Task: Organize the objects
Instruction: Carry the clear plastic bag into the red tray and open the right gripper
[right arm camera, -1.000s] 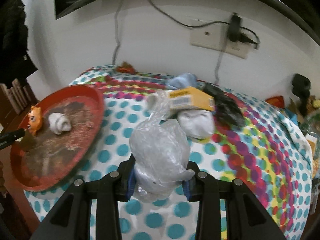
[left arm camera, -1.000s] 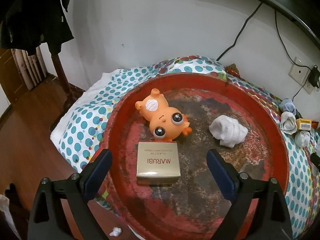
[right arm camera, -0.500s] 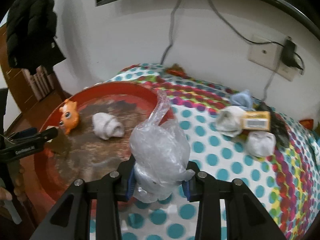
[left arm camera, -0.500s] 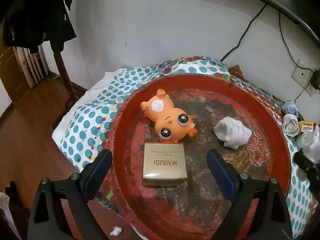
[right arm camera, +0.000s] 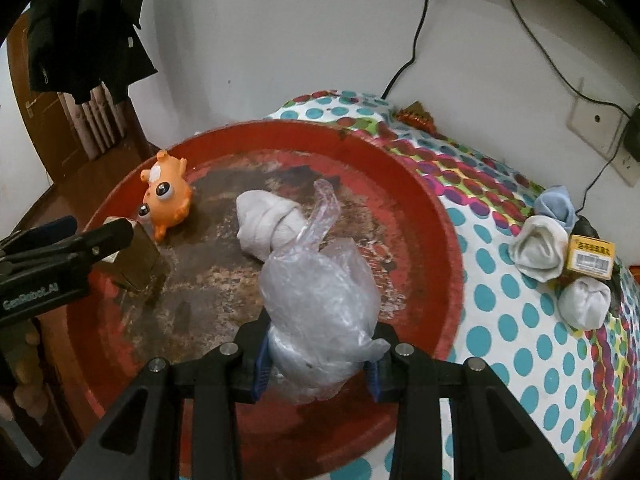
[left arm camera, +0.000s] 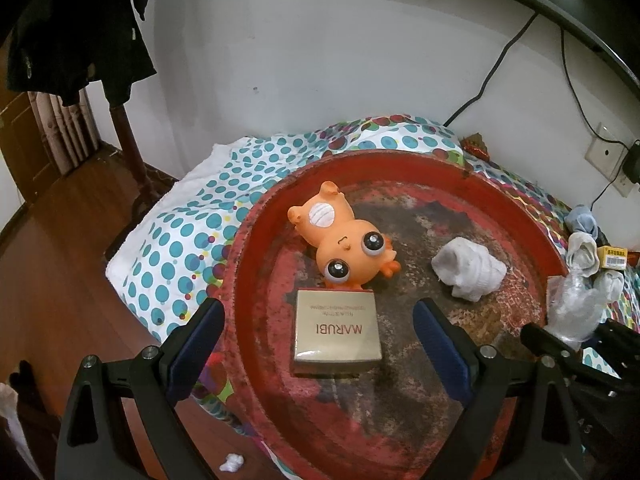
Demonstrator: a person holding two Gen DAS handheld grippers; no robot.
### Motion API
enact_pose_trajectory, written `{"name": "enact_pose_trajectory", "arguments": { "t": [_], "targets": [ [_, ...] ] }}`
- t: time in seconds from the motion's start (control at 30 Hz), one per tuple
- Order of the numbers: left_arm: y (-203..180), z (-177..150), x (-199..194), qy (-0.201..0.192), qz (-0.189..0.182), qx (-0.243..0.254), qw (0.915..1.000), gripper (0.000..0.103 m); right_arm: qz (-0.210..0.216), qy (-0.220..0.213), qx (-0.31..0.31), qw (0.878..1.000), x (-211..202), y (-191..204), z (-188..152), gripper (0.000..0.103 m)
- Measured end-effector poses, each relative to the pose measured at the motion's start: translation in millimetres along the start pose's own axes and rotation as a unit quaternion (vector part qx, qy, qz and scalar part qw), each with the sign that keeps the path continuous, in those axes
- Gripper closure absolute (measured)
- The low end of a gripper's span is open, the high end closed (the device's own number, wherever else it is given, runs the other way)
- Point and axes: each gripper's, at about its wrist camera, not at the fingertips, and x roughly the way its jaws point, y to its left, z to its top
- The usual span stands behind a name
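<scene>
The right gripper (right arm camera: 318, 364) is clamped on a knotted clear plastic bag (right arm camera: 320, 292) with something pale inside (what it is cannot be told through the crinkled film). In the right wrist view the bag fills the lower middle of the frame, with the red tray (right arm camera: 440, 240) behind it and its twisted tail standing up toward the centre. The blue pads (right arm camera: 261, 364) press against the bag's lower sides.

The left gripper (left arm camera: 320, 344) stands wide open and holds nothing. In its own view the two fingers sit at lower left and lower right, and a gold box (left arm camera: 336, 330) printed MARUBI lies on the tray between and beyond them, apart from both.

Just above the box, touching its far edge, an orange toy animal (left arm camera: 348, 248) lies on its back with big eyes. To the right of centre in that view a rolled white sock (left arm camera: 468, 270) rests on the tray's worn floor.

On the dotted cloth (right arm camera: 500, 340) at the right of the right wrist view, off the tray, lie a blue sock (right arm camera: 556, 206), two more white socks (right arm camera: 536, 252) and a small yellow box (right arm camera: 591, 258), close together. A dark coat (left arm camera: 76, 28) hangs at upper left.
</scene>
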Motion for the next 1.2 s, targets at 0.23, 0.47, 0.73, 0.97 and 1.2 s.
{"name": "enact_pose_trajectory", "arguments": {
  "t": [0.23,0.47,0.73,0.97,1.2],
  "targets": [
    [1,1,0,0.002,0.0,-0.001,1.0,0.009,0.004,0.011,-0.005,1.0,10,5,5,0.065],
    [1,2,0,0.0,-0.002,-0.001,1.0,0.009,-0.009,0.026,-0.001,1.0,19,5,8,0.065],
    [-2,2,-1,-0.001,-0.003,0.001,1.0,0.009,-0.025,0.021,0.015,0.999,16,-3,6,0.046],
    [-3,1,-1,0.0,-0.007,-0.002,1.0,0.009,-0.023,0.003,0.022,0.999,-5,-12,5,0.046],
    [-5,-1,-2,-0.004,-0.007,-0.001,1.0,0.009,-0.047,-0.022,0.058,0.997,-34,-50,-5,0.046]
  ]
}}
